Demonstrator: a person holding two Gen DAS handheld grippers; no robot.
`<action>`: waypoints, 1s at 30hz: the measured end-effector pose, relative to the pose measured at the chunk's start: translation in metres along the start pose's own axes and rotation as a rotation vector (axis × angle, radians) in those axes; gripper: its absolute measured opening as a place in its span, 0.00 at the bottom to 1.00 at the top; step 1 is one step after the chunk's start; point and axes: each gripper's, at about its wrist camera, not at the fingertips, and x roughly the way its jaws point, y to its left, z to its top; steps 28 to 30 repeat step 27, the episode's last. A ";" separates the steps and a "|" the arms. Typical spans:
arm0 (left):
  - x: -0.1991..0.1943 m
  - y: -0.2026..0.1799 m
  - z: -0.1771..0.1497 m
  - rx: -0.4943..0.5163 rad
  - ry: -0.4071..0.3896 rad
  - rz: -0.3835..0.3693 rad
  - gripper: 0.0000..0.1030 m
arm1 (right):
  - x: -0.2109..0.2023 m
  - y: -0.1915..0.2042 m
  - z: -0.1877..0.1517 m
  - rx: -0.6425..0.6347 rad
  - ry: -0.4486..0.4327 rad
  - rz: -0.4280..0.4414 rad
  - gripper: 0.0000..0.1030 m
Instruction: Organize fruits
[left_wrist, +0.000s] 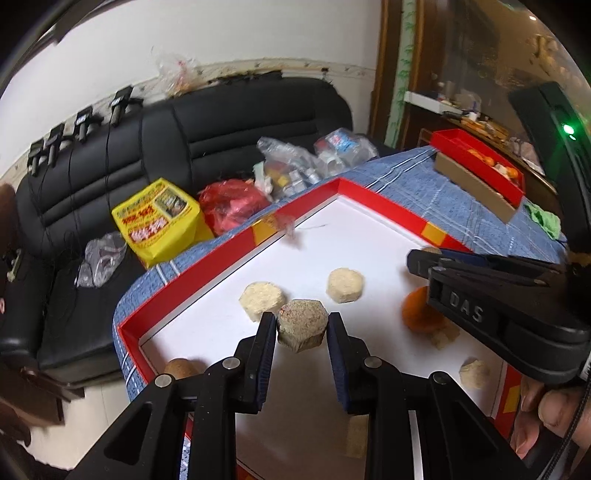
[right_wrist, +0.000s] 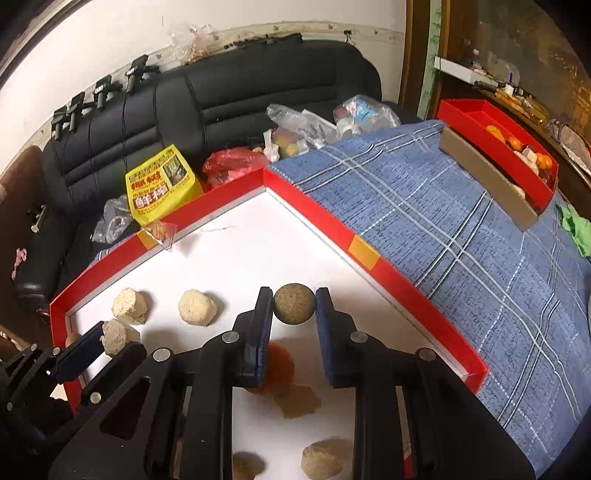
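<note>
Both tongs clamp tan pieces: left tongs (left_wrist: 301, 325) hexagonal piece (left_wrist: 302, 324), right tongs (right_wrist: 294, 303) round piece (right_wrist: 294, 303).

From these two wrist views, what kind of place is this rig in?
Most likely a home living room, not a lab. A black leather sofa piled with plastic bags stands along the wall, the table wears a blue plaid cloth, and a cluttered shelf sits at the far right.
</note>
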 end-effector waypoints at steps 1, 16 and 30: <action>0.003 0.001 0.000 -0.003 0.020 0.012 0.38 | 0.002 0.001 0.000 -0.001 0.011 -0.003 0.28; -0.059 0.000 -0.023 -0.013 -0.060 -0.007 0.82 | -0.092 -0.015 -0.042 0.004 -0.131 -0.014 0.98; -0.114 -0.037 -0.065 0.031 -0.087 -0.066 0.96 | -0.212 -0.020 -0.142 -0.059 -0.266 0.022 1.00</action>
